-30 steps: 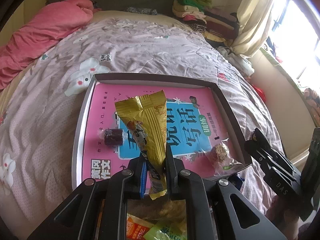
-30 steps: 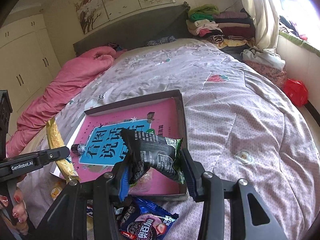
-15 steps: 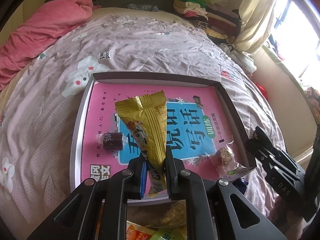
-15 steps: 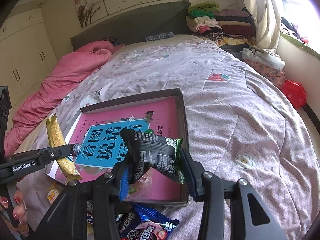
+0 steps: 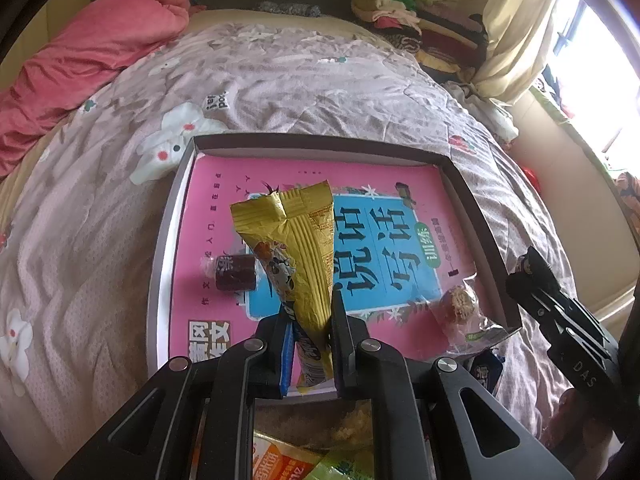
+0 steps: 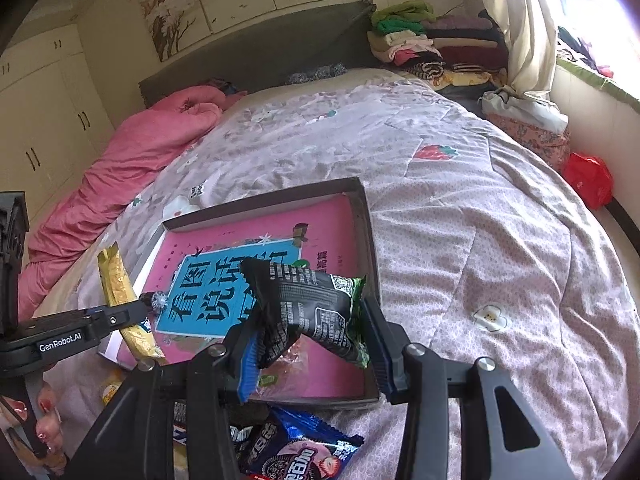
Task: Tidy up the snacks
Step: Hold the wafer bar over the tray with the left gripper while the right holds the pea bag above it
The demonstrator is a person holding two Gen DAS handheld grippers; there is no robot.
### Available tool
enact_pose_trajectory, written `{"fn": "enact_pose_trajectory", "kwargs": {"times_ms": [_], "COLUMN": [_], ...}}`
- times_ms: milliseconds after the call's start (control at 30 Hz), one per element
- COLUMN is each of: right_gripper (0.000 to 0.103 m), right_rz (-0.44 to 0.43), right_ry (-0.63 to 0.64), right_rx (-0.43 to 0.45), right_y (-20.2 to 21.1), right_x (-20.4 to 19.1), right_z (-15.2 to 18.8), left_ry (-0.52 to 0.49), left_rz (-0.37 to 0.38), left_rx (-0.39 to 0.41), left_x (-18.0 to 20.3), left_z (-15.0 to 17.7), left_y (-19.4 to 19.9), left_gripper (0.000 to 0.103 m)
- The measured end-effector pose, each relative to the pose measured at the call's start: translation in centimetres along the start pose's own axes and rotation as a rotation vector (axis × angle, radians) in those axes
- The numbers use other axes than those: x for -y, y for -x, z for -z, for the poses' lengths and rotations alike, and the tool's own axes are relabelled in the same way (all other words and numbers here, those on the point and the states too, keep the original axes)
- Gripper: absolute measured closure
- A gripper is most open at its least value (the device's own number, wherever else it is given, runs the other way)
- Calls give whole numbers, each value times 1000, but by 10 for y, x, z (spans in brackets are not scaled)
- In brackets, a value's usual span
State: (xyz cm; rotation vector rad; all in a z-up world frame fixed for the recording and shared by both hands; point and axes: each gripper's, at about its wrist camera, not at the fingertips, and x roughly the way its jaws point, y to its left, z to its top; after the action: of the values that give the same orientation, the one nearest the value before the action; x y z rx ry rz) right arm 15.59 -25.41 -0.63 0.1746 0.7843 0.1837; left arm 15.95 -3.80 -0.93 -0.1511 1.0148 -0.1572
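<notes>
Our left claw point(image 5: 311, 322) pinches the gold packet point(image 5: 294, 246) by its lower end, long axis pointing up over the tray point(image 5: 320, 145) right ahead; right claw point(image 6: 310, 334) clamps the black packet point(image 6: 308, 304) there too.

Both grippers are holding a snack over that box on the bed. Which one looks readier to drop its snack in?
Probably the left gripper: its gold packet hangs over the box's pink middle. The right gripper's black packet sits near the box's right wall.
</notes>
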Motion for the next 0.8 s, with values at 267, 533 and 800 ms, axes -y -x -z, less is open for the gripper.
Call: {"fn": "enact_pose_trajectory", "kwargs": {"times_ms": [267,533,800], "right_gripper": [57,57,55], "right_rz": [-13,-27,6], "right_ry": [-7,-13,6], "right_rx": [-27,-73,-83], "right_y": [-7,-22,-25], "right_x": [3,3,0], "right_z": [2,9,15], "left_ry": [-10,-34,-24], "left_rz": [4,28,43], "left_rx": [-21,-29,-37], "left_x": [3,10,8], "left_z": [7,8,10], "left_y": [-9,-15,-19], "left_gripper": [88,87,87]}}
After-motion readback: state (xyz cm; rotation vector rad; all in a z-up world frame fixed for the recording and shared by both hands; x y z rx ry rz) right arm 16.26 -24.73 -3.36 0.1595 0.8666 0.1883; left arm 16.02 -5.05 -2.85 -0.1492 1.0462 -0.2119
